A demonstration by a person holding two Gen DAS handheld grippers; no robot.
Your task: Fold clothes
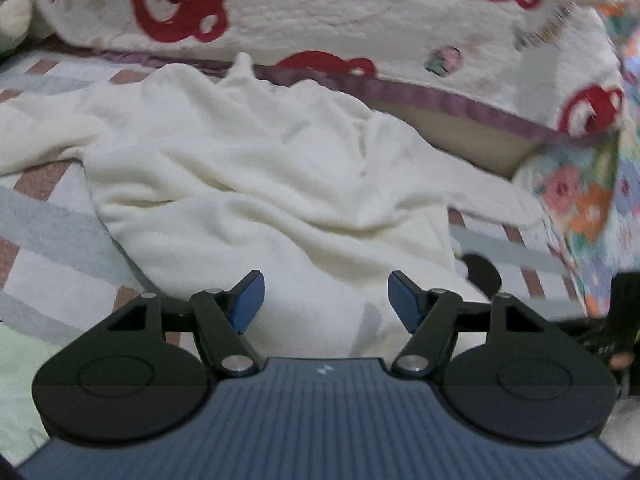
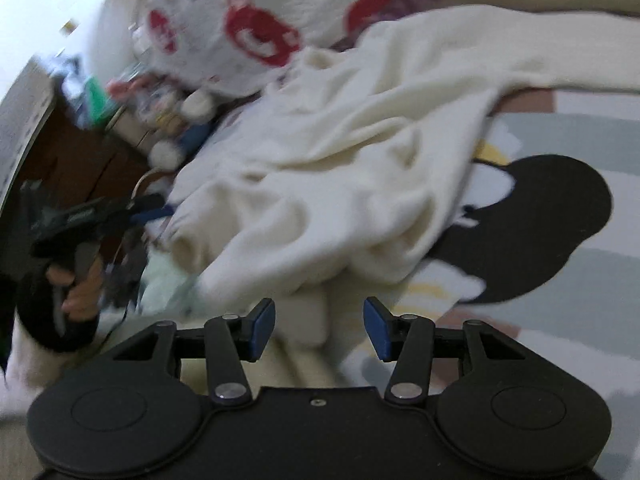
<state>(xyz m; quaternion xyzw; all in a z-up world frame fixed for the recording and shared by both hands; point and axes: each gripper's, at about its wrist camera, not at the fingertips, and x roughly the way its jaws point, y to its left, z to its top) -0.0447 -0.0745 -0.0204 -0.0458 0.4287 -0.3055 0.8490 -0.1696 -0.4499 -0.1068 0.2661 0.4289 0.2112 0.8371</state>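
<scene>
A cream fleece top lies rumpled on the striped bed sheet, one sleeve trailing off to the left. My left gripper hangs open just above the top's near hem, and its blue pads touch no cloth. In the right wrist view the same top fills the middle, bunched into thick folds. My right gripper stands open over its near edge; a fold of cloth lies below the gap, not pinched. A hand at the left holds the left gripper beside the top.
A white blanket with red bear prints is heaped behind the top. A floral cloth lies at the right. The sheet carries a large black cartoon print. Soft toys and clutter and dark wooden furniture border the bed.
</scene>
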